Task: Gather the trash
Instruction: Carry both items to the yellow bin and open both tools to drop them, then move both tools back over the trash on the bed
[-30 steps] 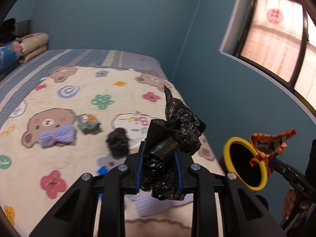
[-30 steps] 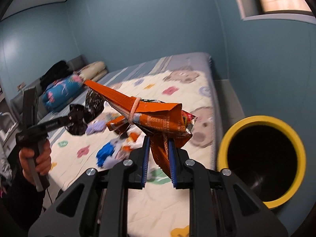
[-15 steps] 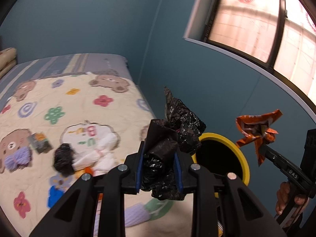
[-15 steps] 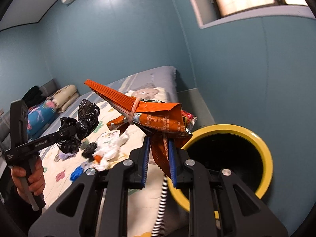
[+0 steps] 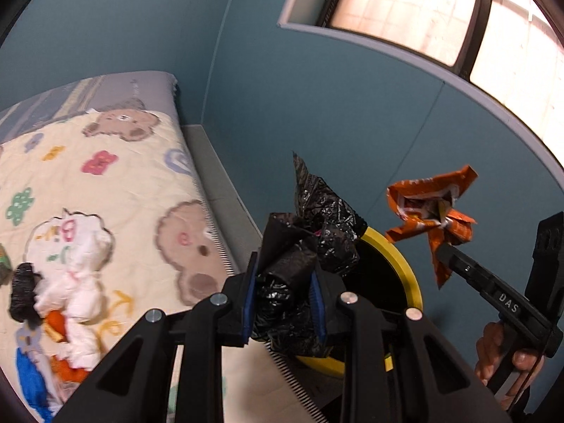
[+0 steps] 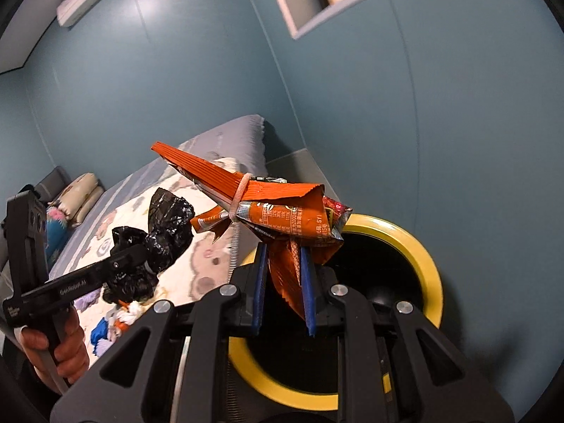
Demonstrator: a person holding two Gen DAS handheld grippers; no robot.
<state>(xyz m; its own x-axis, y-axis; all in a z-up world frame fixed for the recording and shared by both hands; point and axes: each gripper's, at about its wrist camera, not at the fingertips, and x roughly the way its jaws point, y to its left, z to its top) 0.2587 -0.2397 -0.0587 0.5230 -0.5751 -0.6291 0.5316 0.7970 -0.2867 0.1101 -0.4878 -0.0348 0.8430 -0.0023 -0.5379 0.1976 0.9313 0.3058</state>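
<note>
My left gripper point(image 5: 282, 301) is shut on a crumpled black plastic bag point(image 5: 306, 236), which hangs over the near rim of a yellow-rimmed black bin point(image 5: 410, 275) beside the bed. My right gripper point(image 6: 282, 292) is shut on a folded orange snack wrapper point(image 6: 282, 211) tied with a rubber band, held above the bin's yellow rim point(image 6: 428, 261). In the left wrist view the wrapper point(image 5: 431, 211) shows at the right on the other gripper. In the right wrist view the black bag point(image 6: 165, 225) shows at the left.
A bed with a bear-patterned quilt point(image 5: 105, 183) lies to the left. Loose trash lies on it: white tissue point(image 5: 84, 278), a black wad point(image 5: 23, 296), blue and orange scraps point(image 5: 31, 377). Blue walls point(image 5: 317, 105) and a window point(image 5: 423, 10) stand close behind the bin. Pillows point(image 6: 79, 192) lie at the bed's far end.
Both grippers swung from over the bed toward the bin, still gripping the black bag and orange wrapper. The bin now sits right under and ahead of both.
</note>
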